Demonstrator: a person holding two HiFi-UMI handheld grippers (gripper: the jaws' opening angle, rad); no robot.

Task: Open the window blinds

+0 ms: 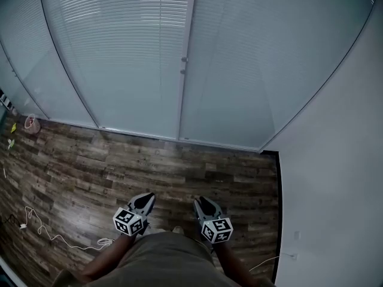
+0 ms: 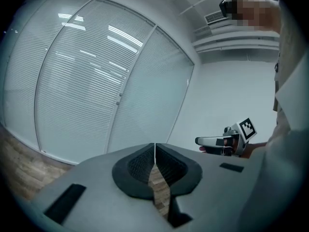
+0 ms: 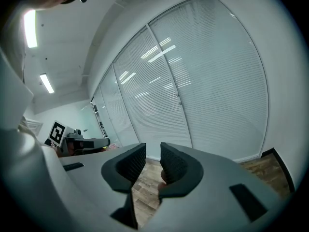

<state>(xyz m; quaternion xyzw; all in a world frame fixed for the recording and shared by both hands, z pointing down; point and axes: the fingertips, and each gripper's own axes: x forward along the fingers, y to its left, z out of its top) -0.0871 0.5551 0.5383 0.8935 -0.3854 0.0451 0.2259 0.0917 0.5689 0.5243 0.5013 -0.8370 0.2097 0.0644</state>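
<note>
Two tools appear in the head view: my left hand-held gripper [image 1: 145, 201] and right hand-held gripper [image 1: 203, 203], both over the wooden floor [image 1: 179, 172] and apart from the window blinds [image 1: 119, 52], whose slats are closed. Left gripper view: my jaws meet at the tips, empty, facing the window blinds. Right gripper view: my jaws stand slightly parted, nothing between them, window blinds ahead.

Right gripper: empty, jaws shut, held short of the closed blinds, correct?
Not quite. The right gripper has its jaws apart, not shut; the right gripper view shows the gap. The rest holds: it is empty and held short of the closed blinds.
</note>
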